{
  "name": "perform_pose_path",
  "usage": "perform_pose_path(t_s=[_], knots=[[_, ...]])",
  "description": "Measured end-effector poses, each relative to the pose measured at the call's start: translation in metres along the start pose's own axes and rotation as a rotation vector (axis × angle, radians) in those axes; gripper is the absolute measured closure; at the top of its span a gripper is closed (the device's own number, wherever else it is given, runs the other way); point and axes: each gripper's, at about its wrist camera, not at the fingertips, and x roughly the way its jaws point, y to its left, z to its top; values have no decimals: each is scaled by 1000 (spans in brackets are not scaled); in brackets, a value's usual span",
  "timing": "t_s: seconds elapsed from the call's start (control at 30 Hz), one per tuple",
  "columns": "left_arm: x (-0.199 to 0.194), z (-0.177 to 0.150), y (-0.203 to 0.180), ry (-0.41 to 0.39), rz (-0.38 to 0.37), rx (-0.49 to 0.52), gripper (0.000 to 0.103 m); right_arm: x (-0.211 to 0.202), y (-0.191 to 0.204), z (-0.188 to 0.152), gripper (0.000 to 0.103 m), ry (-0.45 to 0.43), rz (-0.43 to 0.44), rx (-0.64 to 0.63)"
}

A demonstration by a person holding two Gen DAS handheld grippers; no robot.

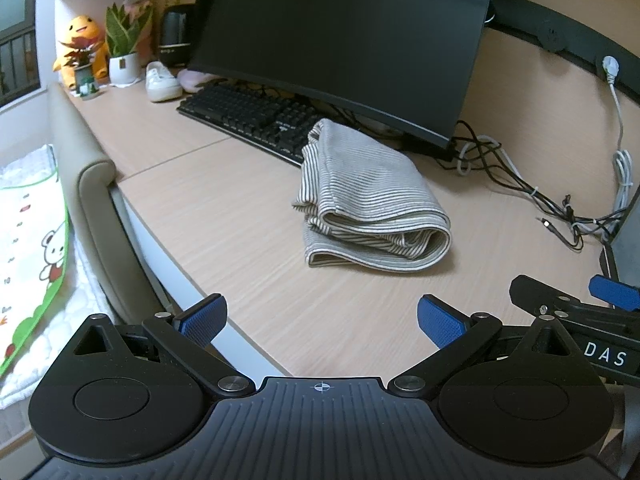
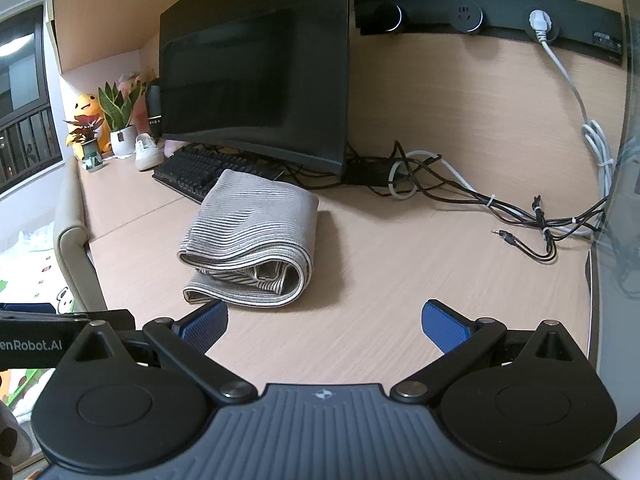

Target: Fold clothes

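Observation:
A grey-and-white striped garment (image 1: 368, 200) lies folded into a thick bundle on the light wooden desk (image 1: 240, 232), its rolled edge facing me. My left gripper (image 1: 322, 320) is open above the desk's near edge, a short way in front of the bundle, with nothing between its blue pads (image 1: 204, 316). In the right wrist view the same garment (image 2: 256, 232) sits left of centre. My right gripper (image 2: 325, 324) is open too, empty, just in front and to the right of the bundle. The right gripper's body (image 1: 576, 308) shows at the left view's right edge.
A black monitor (image 1: 344, 40) and keyboard (image 1: 248, 116) stand behind the garment. Tangled cables (image 2: 512, 208) lie at the back right, plugged into a wall socket strip (image 2: 480, 16). Potted plants (image 1: 124, 40), a plush toy and a white shoe (image 1: 160, 80) sit far left. A padded chair back (image 1: 96, 200) is beside the desk.

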Motion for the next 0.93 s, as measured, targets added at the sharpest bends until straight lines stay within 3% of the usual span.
perform_pose_path(t_s=[0.77, 0.93], knots=[[14, 2, 10, 31, -13, -2, 0, 14, 8, 3, 0, 36, -12, -19], [17, 8, 12, -12, -12, 36, 0, 20, 11, 7, 0, 36, -18, 1]])
